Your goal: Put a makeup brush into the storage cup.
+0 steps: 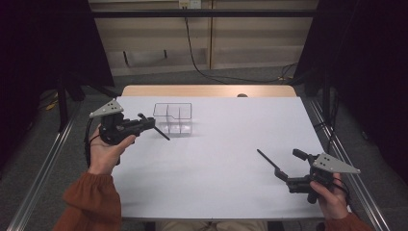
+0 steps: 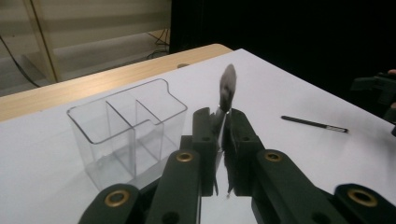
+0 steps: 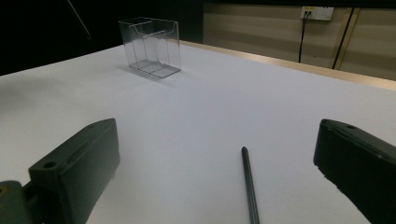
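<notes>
Close to the lens, right gripper (image 3: 215, 172) jaws stand spread around a black pen (image 3: 249, 186) on the table, lower right. Left gripper (image 2: 219, 126) pinches a thin brush (image 2: 227, 91) beside the clear organizer (image 1: 173, 118), upper left. I judge both items not yet stowed.

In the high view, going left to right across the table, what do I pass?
left gripper clamped on a thin dark stick → clear three-compartment holder → black pen lying on the table → right gripper, jaws open.
</notes>
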Action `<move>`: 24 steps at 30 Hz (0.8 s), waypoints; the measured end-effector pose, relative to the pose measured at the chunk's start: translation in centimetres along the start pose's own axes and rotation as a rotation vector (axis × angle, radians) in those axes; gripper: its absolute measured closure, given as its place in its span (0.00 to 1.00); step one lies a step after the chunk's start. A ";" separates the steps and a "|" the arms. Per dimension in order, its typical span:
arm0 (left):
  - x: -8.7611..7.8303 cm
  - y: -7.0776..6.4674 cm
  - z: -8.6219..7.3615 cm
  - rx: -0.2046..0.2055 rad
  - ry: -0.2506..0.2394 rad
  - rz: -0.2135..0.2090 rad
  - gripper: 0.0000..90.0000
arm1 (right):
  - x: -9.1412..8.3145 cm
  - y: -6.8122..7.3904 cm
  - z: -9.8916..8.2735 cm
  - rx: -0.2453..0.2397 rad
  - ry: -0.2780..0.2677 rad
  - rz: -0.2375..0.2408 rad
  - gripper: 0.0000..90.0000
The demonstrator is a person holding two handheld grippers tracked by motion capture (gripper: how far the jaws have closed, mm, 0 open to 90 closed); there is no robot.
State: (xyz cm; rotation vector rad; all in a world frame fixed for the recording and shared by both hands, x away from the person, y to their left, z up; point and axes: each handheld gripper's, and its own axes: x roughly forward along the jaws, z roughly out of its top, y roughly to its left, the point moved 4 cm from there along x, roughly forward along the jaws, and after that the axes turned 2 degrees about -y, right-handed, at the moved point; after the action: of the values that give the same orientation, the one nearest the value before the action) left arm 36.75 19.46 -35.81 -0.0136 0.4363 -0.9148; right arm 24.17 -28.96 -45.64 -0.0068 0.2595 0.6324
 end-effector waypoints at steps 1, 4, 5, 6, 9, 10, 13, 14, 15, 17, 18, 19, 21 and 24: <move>0.0 0.1 0.2 -0.004 -0.003 0.000 0.93 | 0.0 0.0 0.0 -0.003 0.000 0.001 0.00; 0.0 0.5 0.8 0.003 -0.002 0.019 0.93 | 0.1 0.1 0.0 -0.002 0.000 0.005 0.00; 0.1 0.7 1.0 0.003 -0.005 0.029 0.93 | 0.1 0.1 0.0 -0.002 0.000 0.003 0.00; 0.2 0.7 1.1 -0.003 -0.007 0.031 0.93 | 0.1 0.1 0.0 -0.002 0.003 0.005 0.00; 0.6 0.9 1.3 0.006 -0.028 0.040 0.94 | 0.2 0.1 0.0 -0.009 0.004 0.002 0.00; 0.7 1.0 1.3 0.011 -0.024 0.038 0.93 | 0.2 0.1 -0.1 -0.009 0.005 0.006 0.00; 1.0 1.4 1.5 0.011 -0.032 0.056 0.93 | 0.2 0.1 -0.1 -0.012 0.012 0.007 0.00; 1.1 1.7 1.7 0.004 -0.043 0.061 0.93 | 0.2 0.1 -0.1 -0.014 0.011 0.007 0.00; 1.1 1.8 2.0 0.005 -0.048 0.069 0.93 | 0.2 0.2 -0.1 -0.017 0.011 0.007 0.00; 1.2 2.1 2.4 0.002 -0.056 0.079 0.93 | 0.2 0.2 -0.1 -0.018 0.011 0.007 0.00; 1.2 2.2 2.6 0.003 -0.063 0.085 0.93 | 0.2 0.2 -0.1 -0.017 0.011 0.005 0.00; 1.3 2.3 2.7 0.001 -0.062 0.091 0.93 | 0.2 0.1 -0.1 -0.016 0.011 0.005 0.00; 1.4 2.6 3.1 0.003 -0.065 0.104 0.93 | 0.2 0.1 -0.1 -0.016 0.012 0.005 0.00; 1.5 2.8 3.7 0.004 -0.066 0.123 0.93 | 0.2 0.1 -0.1 -0.018 0.012 0.007 0.00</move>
State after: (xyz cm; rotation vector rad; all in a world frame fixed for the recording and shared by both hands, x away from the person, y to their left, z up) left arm 41.10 19.39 -33.56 -0.0130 0.3703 -0.7921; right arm 24.22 -28.73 -45.80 -0.0271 0.2652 0.6415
